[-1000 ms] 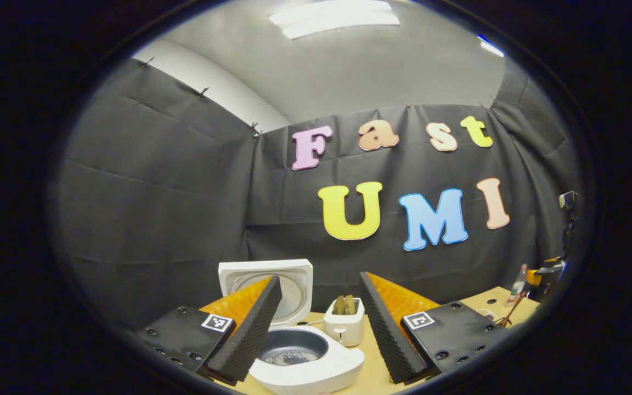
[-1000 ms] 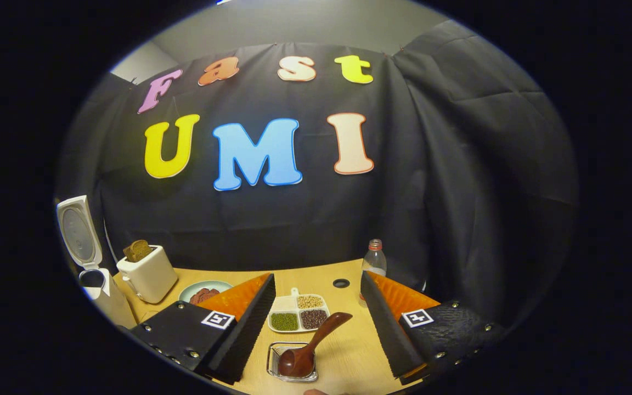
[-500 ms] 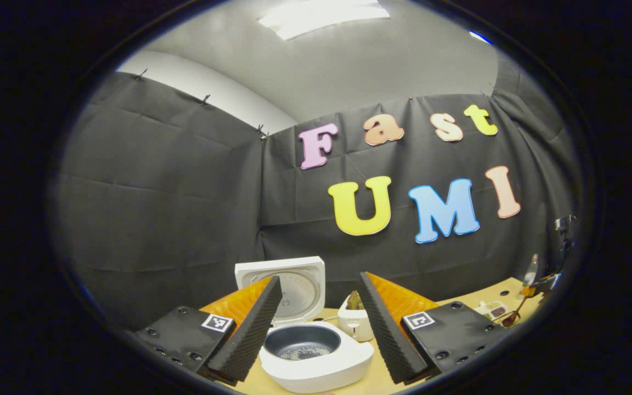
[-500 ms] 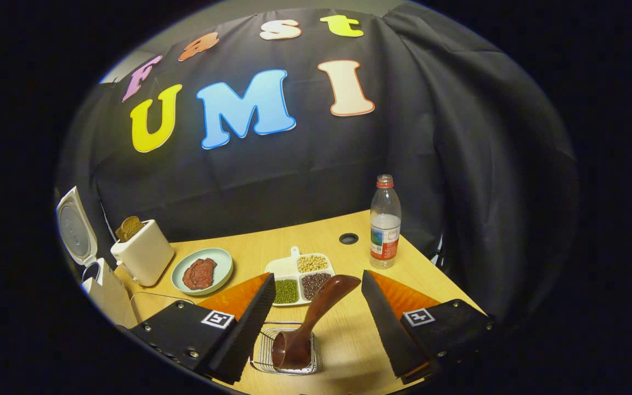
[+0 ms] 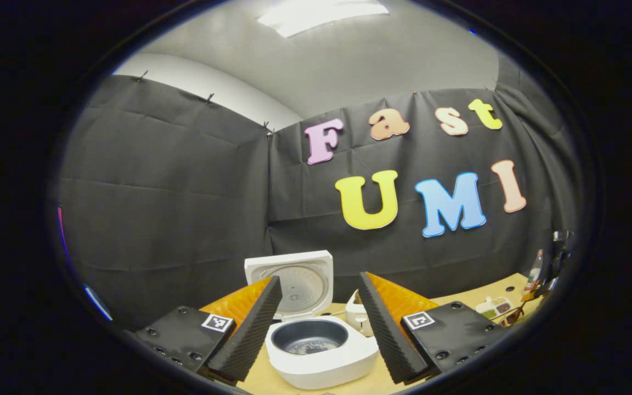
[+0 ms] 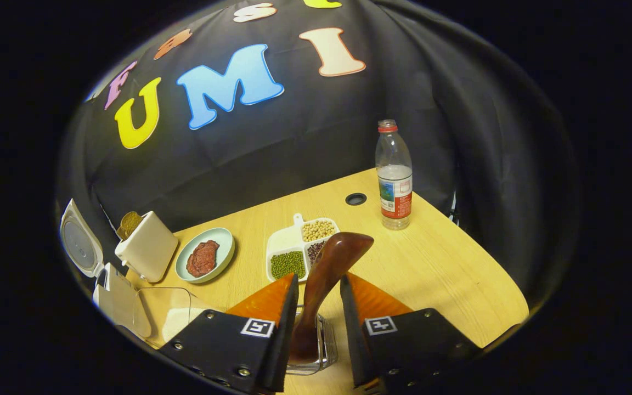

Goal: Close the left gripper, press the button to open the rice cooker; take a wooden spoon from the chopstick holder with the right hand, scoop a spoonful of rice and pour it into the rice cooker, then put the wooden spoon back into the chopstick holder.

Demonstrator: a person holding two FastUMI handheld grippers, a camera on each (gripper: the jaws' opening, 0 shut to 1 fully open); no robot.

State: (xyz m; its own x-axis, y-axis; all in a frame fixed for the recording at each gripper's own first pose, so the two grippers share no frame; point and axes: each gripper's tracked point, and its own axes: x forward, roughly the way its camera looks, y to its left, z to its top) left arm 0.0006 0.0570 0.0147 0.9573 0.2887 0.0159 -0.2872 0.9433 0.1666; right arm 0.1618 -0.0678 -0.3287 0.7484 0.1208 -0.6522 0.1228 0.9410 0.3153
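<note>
The wooden spoon (image 6: 324, 274) stands tilted in the wire chopstick holder (image 6: 327, 351) at the near edge of the table (image 6: 447, 269), its bowl end down inside the holder and its broad handle end leaning up and to the right. The right gripper (image 6: 319, 291) has its two fingers brought in close on either side of the spoon's shaft, one to the left and one to the right. They look to be just at the wood, but whether both actually press on it cannot be told from the right gripper view.

Just beyond the spoon lies a divided dish (image 6: 297, 249) with green, pale and dark beans in separate compartments. To its left sits a plate (image 6: 206, 255) with a reddish piece of food, then a toaster (image 6: 146, 249) with bread in its slot. A water bottle (image 6: 394, 175) stands upright toward the back right of the table.

In the left gripper view, the rice cooker (image 5: 321, 345) sits on the table with its lid (image 5: 291, 282) raised upright and a thin layer of rice in the dark inner pot. The left gripper (image 5: 320, 299) hovers in front of it with its fingers spread wide apart, holding nothing, the cooker showing between them.
</note>
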